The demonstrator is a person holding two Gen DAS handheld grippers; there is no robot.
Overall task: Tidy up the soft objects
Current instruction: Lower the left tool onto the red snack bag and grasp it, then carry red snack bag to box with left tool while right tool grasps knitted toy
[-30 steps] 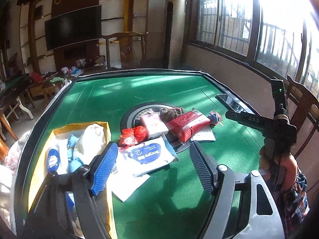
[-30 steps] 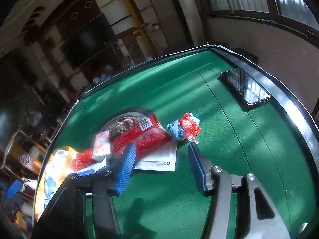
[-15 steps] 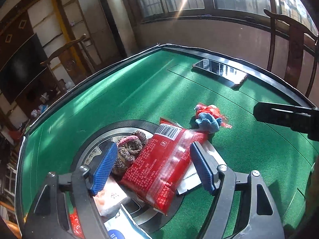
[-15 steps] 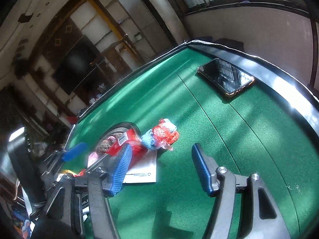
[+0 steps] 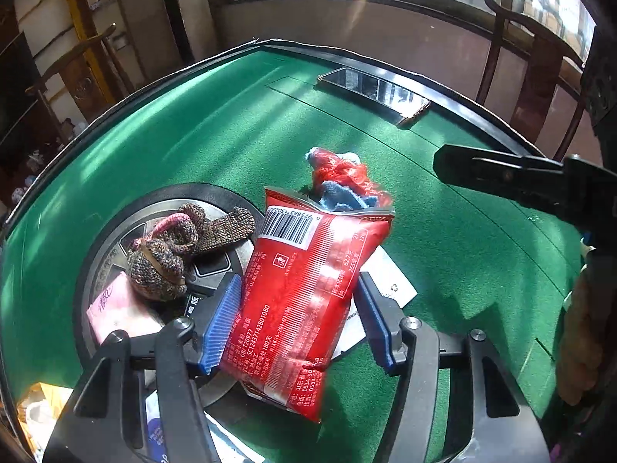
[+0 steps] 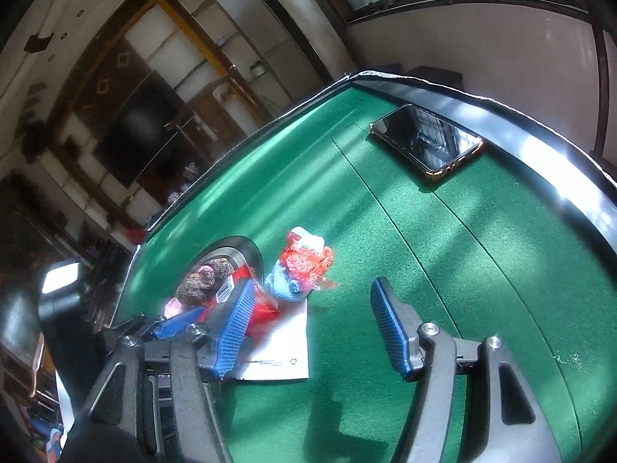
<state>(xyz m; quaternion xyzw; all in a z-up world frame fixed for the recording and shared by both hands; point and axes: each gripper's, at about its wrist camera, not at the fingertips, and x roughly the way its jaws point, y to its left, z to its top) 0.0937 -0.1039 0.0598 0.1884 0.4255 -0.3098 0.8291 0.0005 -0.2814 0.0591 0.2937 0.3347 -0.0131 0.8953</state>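
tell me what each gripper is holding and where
Left gripper straddles the red snack packet across its lower middle; actual contact cannot be told. Right gripper is open and empty.

Home living room — wall television (image 6: 140, 137), wooden chairs (image 5: 536, 77).

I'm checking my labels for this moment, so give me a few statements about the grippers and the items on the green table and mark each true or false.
1. The left gripper has the red snack bag between its fingers. True.
2. The right gripper is shut on the phone. False: it is open and holds nothing; the phone lies apart near the table's edge.
3. The knitted item lies on the round centre panel. True.
4. The red-and-blue bundle sits on top of the phone. False: it lies on the green felt just beyond the bag.
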